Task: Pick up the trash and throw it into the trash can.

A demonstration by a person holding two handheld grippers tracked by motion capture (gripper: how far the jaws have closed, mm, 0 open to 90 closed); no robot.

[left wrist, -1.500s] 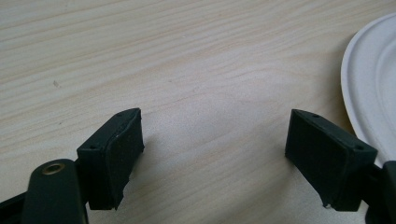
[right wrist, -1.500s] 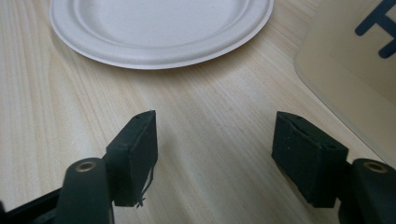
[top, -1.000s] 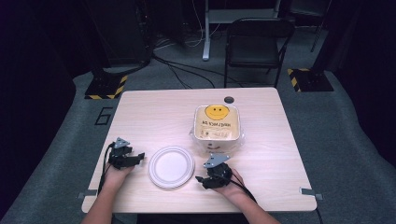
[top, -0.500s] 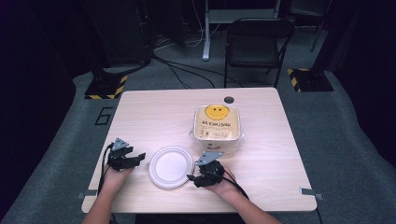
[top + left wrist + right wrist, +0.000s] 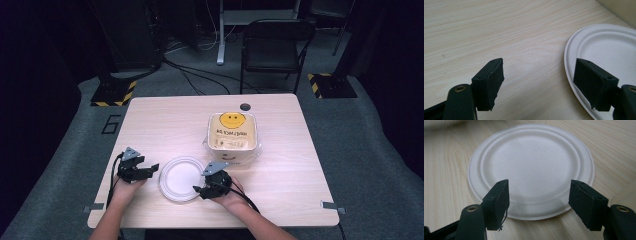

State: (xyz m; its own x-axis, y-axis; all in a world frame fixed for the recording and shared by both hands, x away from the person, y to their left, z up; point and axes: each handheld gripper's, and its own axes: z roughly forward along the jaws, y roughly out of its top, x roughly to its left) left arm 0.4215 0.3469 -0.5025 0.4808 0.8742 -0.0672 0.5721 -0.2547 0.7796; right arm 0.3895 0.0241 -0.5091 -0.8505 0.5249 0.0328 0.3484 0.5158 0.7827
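A white paper plate [image 5: 181, 179] lies flat on the wooden table [image 5: 165, 125] near its front edge. My left gripper [image 5: 152, 169] rests open just left of the plate; in the left gripper view its right jaw overlaps the plate rim [image 5: 571, 62], with bare table between the jaws. My right gripper [image 5: 199, 190] sits at the plate's right front edge, pointing left, open. In the right gripper view the plate [image 5: 531, 167] lies just beyond the two spread jaws, with nothing held between them.
A square lidded container [image 5: 232, 132] with a yellow smiley face stands behind the plate, right of centre. A small round hole [image 5: 245, 106] sits near the table's far edge. A black folding chair [image 5: 272, 45] and cables lie beyond the table.
My right gripper has shifted left and turned toward the plate, reaching its right edge. The left gripper has barely moved.
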